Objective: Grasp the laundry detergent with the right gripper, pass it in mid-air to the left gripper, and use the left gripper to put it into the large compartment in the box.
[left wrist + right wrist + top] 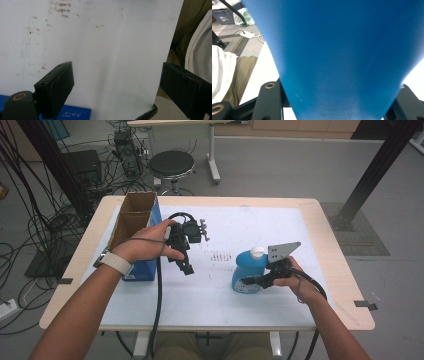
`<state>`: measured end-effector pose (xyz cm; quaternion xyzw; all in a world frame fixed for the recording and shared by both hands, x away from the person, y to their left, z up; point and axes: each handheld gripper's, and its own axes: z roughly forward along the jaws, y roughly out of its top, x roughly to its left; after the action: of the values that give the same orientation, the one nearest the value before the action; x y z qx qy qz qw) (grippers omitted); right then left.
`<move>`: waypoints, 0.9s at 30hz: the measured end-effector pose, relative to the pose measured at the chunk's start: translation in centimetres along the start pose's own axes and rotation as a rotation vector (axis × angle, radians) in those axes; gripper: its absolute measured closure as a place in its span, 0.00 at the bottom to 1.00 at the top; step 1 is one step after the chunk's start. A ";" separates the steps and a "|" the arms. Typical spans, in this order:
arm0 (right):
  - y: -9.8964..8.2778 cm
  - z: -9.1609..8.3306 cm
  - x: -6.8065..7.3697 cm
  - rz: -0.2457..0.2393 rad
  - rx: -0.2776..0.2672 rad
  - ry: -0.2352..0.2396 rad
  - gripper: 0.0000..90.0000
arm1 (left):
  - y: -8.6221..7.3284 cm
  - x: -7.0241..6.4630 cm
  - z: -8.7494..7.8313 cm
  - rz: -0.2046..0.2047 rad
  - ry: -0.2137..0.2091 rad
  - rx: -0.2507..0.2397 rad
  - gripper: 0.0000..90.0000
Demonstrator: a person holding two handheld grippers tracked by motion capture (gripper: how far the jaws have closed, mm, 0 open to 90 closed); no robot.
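Observation:
A blue bottle (247, 270) with a white cap (257, 251) stands right of the mat's centre. My right gripper (256, 281) is shut on its lower body from the right side. In the right gripper view the bottle's blue wall (337, 50) sits tight between the two black jaws of my right gripper (334, 102). My left gripper (186, 266) hovers over the mat beside a blue box, jaws pointing down toward the near edge. In the left gripper view my left gripper (117, 86) stands open, with just the bare white mat (105, 50) between the jaws.
The tall blue box (142, 245) with an open cardboard top stands at the table's left, under my left forearm. Brown smudges (219, 256) mark the mat's middle. Beyond the table stand a round stool (172, 164), cable bundles (30, 210) and a black post (372, 175).

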<state>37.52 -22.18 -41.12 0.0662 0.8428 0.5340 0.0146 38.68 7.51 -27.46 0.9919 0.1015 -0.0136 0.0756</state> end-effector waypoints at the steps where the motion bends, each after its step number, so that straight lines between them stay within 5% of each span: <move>1: 0.0 0.0 0.0 0.000 0.000 0.000 0.47 | 0.0 0.0 0.0 -0.001 0.001 -0.003 0.14; 27: -0.1 0.0 -0.1 0.004 -0.009 0.008 0.47 | -0.1 0.0 -0.1 -0.001 0.004 -0.003 0.14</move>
<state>37.63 -22.23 -41.22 0.0656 0.8404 0.5379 0.0105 38.65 7.58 -27.34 0.9917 0.1021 -0.0116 0.0769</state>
